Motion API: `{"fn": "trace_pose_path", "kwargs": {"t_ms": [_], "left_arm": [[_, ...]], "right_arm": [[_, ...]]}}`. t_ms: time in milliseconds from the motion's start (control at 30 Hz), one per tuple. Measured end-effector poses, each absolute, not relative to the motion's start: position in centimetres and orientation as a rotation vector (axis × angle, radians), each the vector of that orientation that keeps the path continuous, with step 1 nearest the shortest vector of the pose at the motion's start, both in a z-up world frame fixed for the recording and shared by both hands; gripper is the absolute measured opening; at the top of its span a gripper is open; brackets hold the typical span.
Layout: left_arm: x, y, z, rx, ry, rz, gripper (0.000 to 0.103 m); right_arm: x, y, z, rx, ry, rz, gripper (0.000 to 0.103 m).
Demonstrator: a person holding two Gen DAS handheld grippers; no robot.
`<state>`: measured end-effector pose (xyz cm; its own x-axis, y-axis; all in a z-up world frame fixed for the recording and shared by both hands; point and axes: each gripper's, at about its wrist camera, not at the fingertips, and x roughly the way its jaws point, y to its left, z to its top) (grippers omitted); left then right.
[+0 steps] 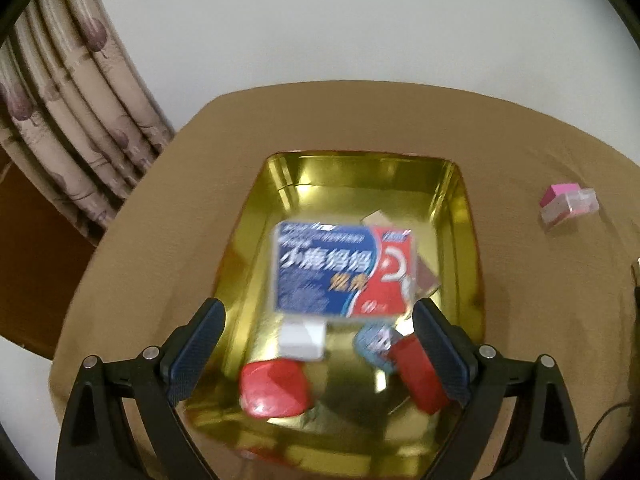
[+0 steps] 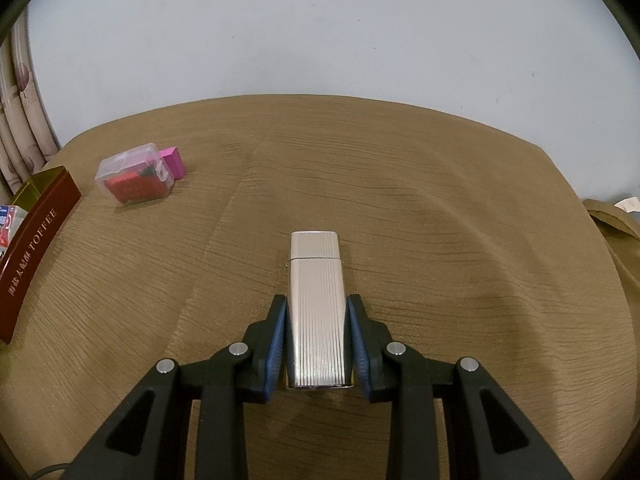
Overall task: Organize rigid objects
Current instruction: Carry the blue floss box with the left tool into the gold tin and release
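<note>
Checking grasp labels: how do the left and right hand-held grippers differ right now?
The left hand-held gripper is wide open and holds nothing, hanging over the gold tin; the right hand-held gripper is shut on the silver lighter. The left view is blurred, the right sharp. Both have black frames with blue pads.

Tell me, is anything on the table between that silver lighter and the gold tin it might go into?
Nothing visible blocks it. The right gripper is shut on the lighter, and bare cloth lies between it and the tin at far left. The clear box and pink box sit farther back.
</note>
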<state>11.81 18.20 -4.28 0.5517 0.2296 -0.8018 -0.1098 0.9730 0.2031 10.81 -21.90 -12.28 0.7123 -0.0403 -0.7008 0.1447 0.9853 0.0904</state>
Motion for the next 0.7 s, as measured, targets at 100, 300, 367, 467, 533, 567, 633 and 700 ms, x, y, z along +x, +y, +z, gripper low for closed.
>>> {"fn": "trace_pose_path", "kwargs": {"t_ms": [100, 300, 367, 467, 533, 567, 633, 700], "left_arm": [[10.5, 19.6, -4.1, 0.132, 0.956, 0.236, 0.094], [8.6, 22.6, -4.3, 0.078, 0.964, 0.291, 0.094], [8.5, 23.4, -4.3, 0.067, 0.965, 0.310, 0.094], [8.6, 23.8, -3.9, 0.060, 0.941, 0.330, 0.094], [8.5, 23.7, -3.8, 0.061, 0.941, 0.330, 0.095], [8.5, 23.8, -3.8, 0.056, 0.943, 0.328, 0.095], [8.5, 23.9, -3.8, 0.049, 0.943, 0.330, 0.095], [8.7, 24.2, -3.8, 0.040, 0.943, 0.334, 0.095]], "right_arm": [[10.9, -21.8, -12.3, 0.141, 0.773, -0.104, 0.030], [11.1, -21.1, -12.2, 0.128, 0.779, -0.128, 0.030], [11.1, -20.7, -12.1, 0.140, 0.781, -0.134, 0.030], [11.2, -19.7, -11.8, 0.147, 0.780, -0.118, 0.029], [11.2, -18.8, -11.5, 0.144, 0.778, -0.102, 0.029], [11.2, -18.3, -11.3, 0.142, 0.778, -0.089, 0.029], [11.4, -16.6, -10.8, 0.122, 0.775, -0.055, 0.029], [11.6, -15.1, -10.4, 0.108, 0.773, -0.023, 0.029]]}}
